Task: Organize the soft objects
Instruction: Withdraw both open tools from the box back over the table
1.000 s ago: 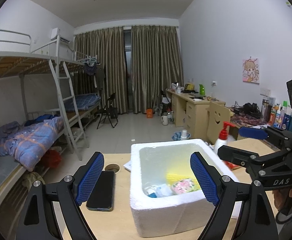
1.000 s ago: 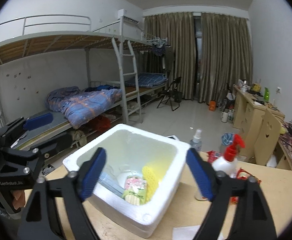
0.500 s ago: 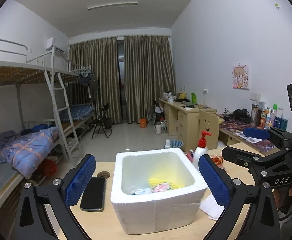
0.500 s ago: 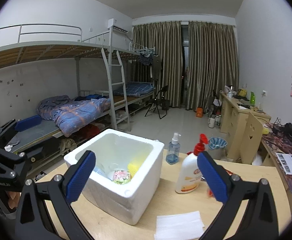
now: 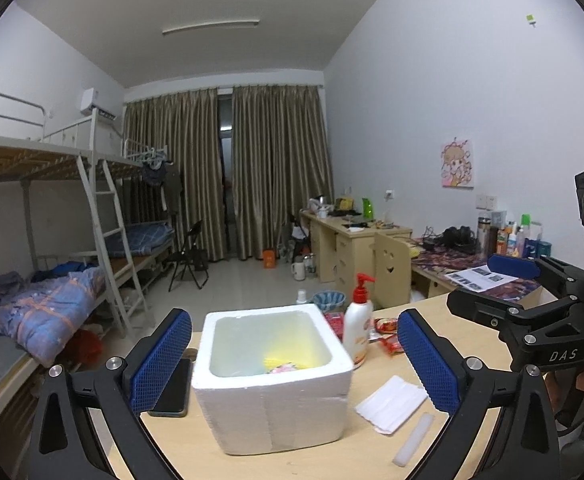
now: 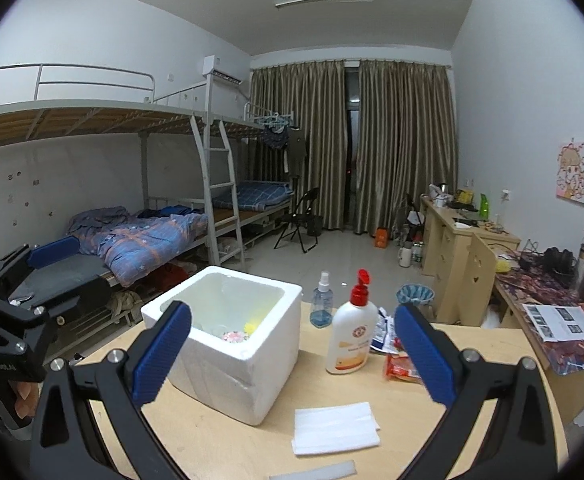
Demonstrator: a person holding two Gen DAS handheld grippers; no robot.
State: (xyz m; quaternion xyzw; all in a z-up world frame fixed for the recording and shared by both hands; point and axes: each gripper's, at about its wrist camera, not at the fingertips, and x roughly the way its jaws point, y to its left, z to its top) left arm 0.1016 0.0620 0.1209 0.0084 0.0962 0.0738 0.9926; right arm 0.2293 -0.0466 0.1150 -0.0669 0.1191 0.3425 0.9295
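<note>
Claws wide, box loaded

Left of the foam box, your left claw gapes empty. Soft items already lie inside it. Right of the box, a folded white cloth waits on the tabletop, likely next; your right claw gapes empty too.

Black tool frames, blue textured pads, silver screws, "DAS" lettering

A white foam box stands upright and open-topped on the table. Inside it, low against the near wall, lie a yellow soft item and a small pink-patterned one, mostly hidden by the rim. A white folded cloth lies flat beside the box.
</note>
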